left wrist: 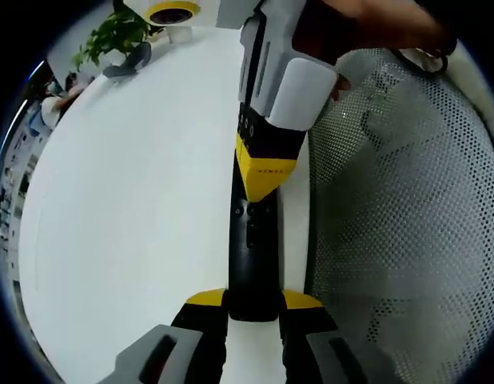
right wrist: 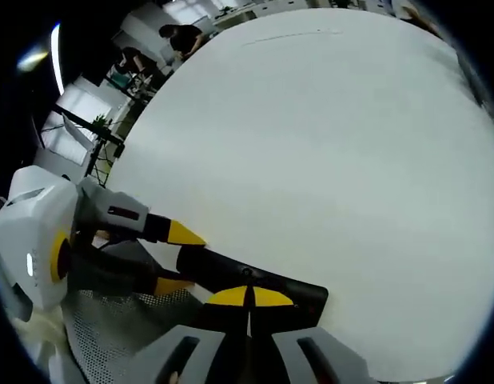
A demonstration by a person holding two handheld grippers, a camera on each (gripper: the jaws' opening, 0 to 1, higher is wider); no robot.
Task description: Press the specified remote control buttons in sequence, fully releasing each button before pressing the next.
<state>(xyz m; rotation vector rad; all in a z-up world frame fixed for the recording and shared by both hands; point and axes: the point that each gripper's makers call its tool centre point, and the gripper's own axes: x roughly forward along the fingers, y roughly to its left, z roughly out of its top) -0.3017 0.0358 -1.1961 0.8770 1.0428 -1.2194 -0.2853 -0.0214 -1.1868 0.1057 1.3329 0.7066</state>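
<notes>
White table (left wrist: 135, 224) is taking up most of the room here, running off toward an office background where a couple of people are standing around and a potted plant (left wrist: 111, 36) is sitting at the far edge. Next biggest thing is a white mesh chair back (left wrist: 407, 224), which is crowding right up against the table edge, just beside where the work is happening.

On to the remote (left wrist: 253, 248): it's a slim black one, and it's lying along the table edge, with the chair mesh just beside it. The left gripper (left wrist: 253, 308) is clamping its near end between the yellow-tipped jaws, and I'm guessing that's purely to keep it from skidding or pivoting while the buttons are getting poked.

The right gripper (left wrist: 263, 180) is coming in from the opposite end, jaws pinched together into one yellow wedge, so it's basically acting as a single finger. Makes sense, since a closed tip is hitting one button instead of two. In the right gripper view those tips (right wrist: 248, 298) are sitting right over the remote's upper face, looking like they're touching or just about touching it. Can't honestly tell which button is under there or whether it's pressed down, because the tip is covering it.
</notes>
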